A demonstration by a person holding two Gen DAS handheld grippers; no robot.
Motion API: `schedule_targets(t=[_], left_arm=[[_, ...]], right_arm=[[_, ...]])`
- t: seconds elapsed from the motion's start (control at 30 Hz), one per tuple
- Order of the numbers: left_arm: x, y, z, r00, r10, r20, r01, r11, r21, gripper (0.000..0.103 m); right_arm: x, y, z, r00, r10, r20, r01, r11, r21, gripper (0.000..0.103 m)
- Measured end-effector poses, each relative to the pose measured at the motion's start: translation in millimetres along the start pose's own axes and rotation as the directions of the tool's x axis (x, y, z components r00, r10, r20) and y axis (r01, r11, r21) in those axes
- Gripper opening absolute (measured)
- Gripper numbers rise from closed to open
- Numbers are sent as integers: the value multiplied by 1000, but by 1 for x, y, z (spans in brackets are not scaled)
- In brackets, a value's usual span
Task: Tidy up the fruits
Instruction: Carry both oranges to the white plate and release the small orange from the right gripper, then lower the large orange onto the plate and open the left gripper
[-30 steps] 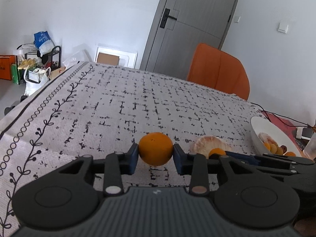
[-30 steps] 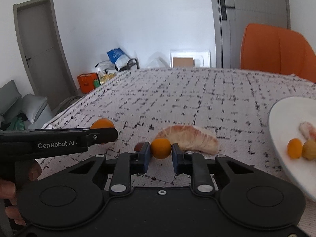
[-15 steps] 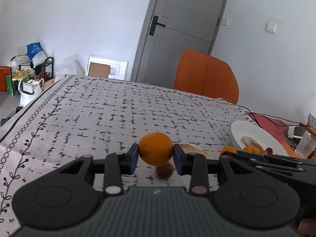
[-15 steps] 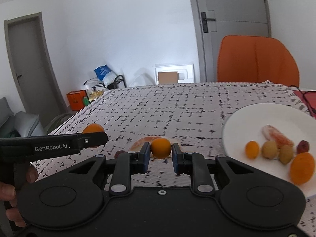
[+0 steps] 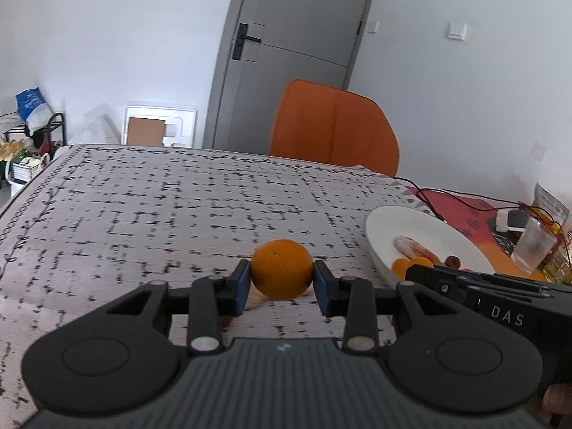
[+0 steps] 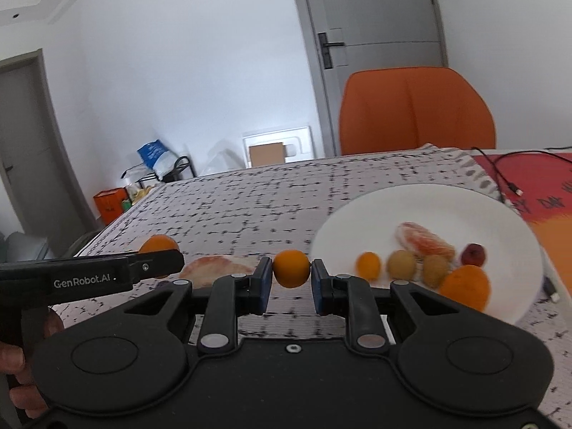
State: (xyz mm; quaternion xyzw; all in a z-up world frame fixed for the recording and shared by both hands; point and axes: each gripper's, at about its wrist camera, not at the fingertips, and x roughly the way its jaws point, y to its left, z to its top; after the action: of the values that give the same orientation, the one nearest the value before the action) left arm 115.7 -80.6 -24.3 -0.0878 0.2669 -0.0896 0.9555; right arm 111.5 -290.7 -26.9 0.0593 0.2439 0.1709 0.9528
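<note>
My left gripper (image 5: 281,282) is shut on an orange (image 5: 281,274), held above the patterned tablecloth. My right gripper (image 6: 291,279) is shut on a small orange fruit (image 6: 291,268), held just left of the white plate (image 6: 357,221). The plate holds a peeled citrus segment (image 6: 423,241), a small orange fruit (image 6: 368,265), two brownish fruits (image 6: 402,268), a dark red fruit (image 6: 472,254) and a larger orange (image 6: 464,286). Another peeled segment (image 6: 214,266) lies on the cloth behind my right gripper. The plate also shows in the left wrist view (image 5: 411,228), to the right.
An orange chair (image 5: 334,127) stands at the table's far edge before a grey door (image 5: 296,53). Right of the plate lie cables (image 5: 461,200), a clear plastic cup (image 5: 532,246) and a red mat (image 6: 529,178). Bags and a rack (image 5: 32,132) sit on the floor, left.
Both grippers have lifted and swung right with their fruits held. The plate has come nearer in both views and the peeled segment on the cloth has fallen behind.
</note>
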Motion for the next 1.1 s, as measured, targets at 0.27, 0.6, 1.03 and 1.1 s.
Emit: schedule_targets(t=[0.27,0.6,1.03,1.1], left_arm=[[9,-21,-1,1000,-17,-15,17,999,33,36],[18,-51,2,999,-33,-15,34,995,92,36],[37,-87,3,996,-85,-41,90,985,147,36],[39,-93,3,994,-100,-41,105,983,152,36]], right_arm=[[-8,-26,-6,999,-35,8,34,998,47,22],[-24,-55,-13,996,-79,43,75,993,93,42],[-35,-83,-19,992,-115,54,106,983,149,43],[-35,-86,-19,991,-124,51,114,981,157,43]])
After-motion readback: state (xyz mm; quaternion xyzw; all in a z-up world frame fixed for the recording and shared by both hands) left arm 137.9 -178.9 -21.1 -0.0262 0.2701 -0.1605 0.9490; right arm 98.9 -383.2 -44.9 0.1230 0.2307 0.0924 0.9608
